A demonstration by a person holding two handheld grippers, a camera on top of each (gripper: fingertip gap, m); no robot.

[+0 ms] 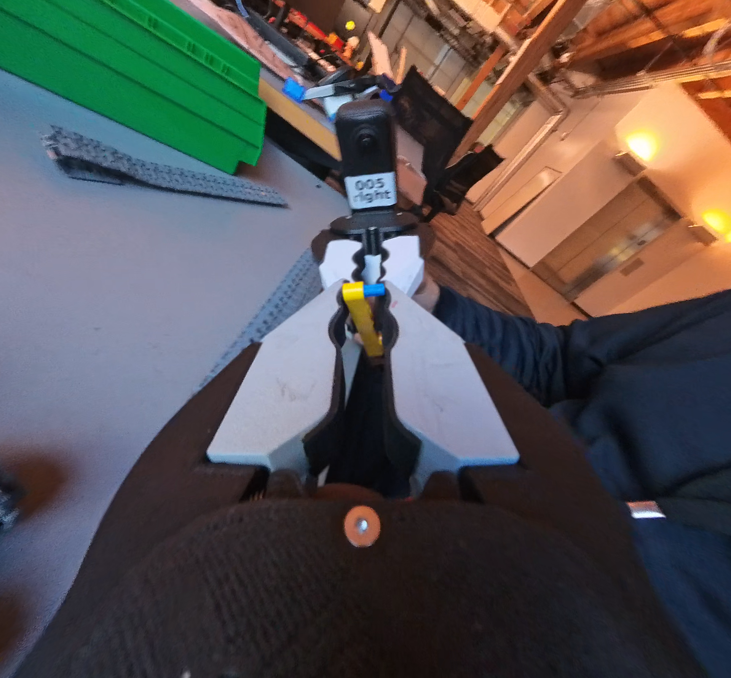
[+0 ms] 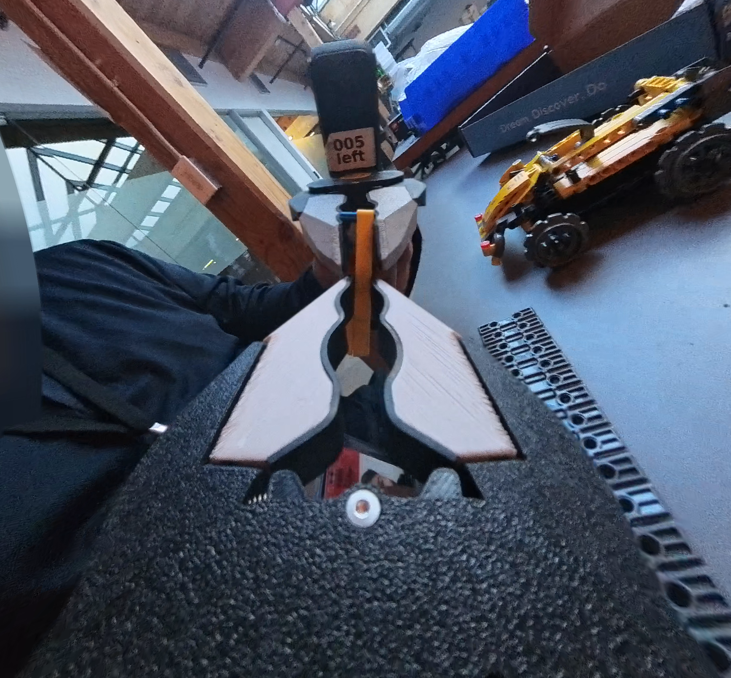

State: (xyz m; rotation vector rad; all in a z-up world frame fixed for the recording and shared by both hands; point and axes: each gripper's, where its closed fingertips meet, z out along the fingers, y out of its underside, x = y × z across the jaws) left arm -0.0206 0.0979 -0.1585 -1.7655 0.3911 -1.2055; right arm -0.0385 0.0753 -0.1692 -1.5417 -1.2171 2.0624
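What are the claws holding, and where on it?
A yellow beam: the left claw pinches the end bearing a blue pin, the right claw its middle.

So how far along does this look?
Done: a short blue pin sits in the end of the long yellow plastic beam. In hand: the left gripper and right gripper, tip to tip, both look shut on that beam. Left: the yellow toy car and dark grey holed plate lie untouched.

Left gripper [image 1: 364,305] clamps yellow beam [image 1: 362,317], right gripper [image 1: 372,263] opposite – maybe touching, green bin [image 1: 130,50] bkgd
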